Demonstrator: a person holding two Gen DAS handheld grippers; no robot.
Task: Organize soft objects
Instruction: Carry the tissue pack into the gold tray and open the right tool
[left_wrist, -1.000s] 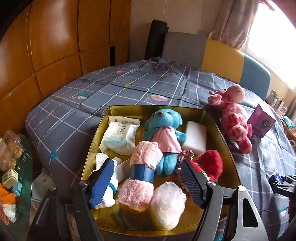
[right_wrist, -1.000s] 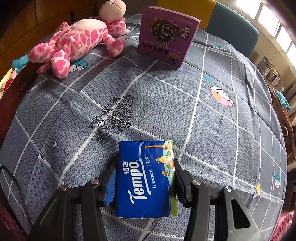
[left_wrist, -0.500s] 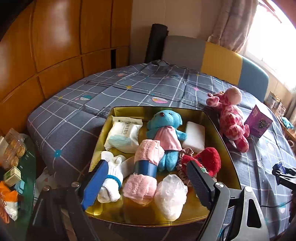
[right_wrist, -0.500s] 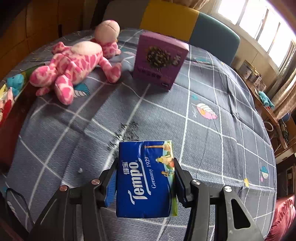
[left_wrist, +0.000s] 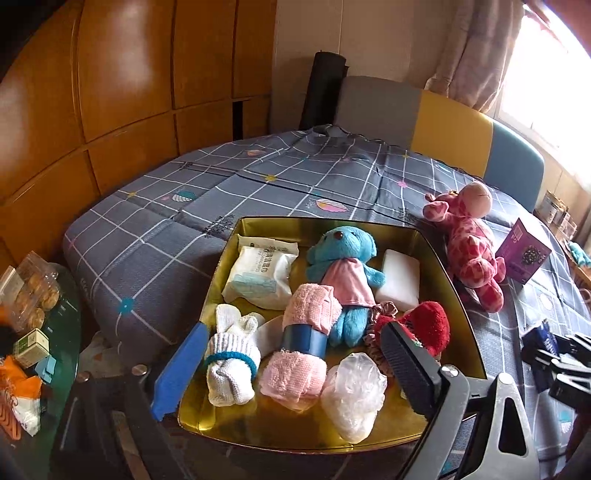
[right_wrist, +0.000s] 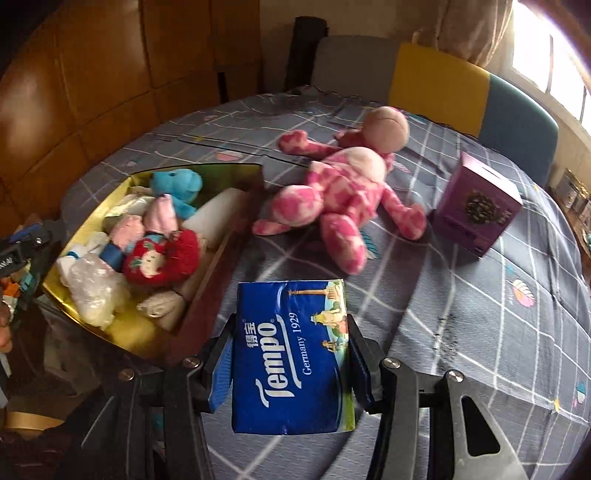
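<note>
Right wrist view: the right gripper (right_wrist: 291, 363) clamps a blue Tempo tissue pack (right_wrist: 293, 363) squarely between both pads, held above the checked cloth just beside the gold tray (right_wrist: 192, 168). Left gripper (left_wrist: 291, 373), jaws opening wide with nothing gripped, flanks the rolled pink towel (left_wrist: 303, 347) in the tray.
</note>
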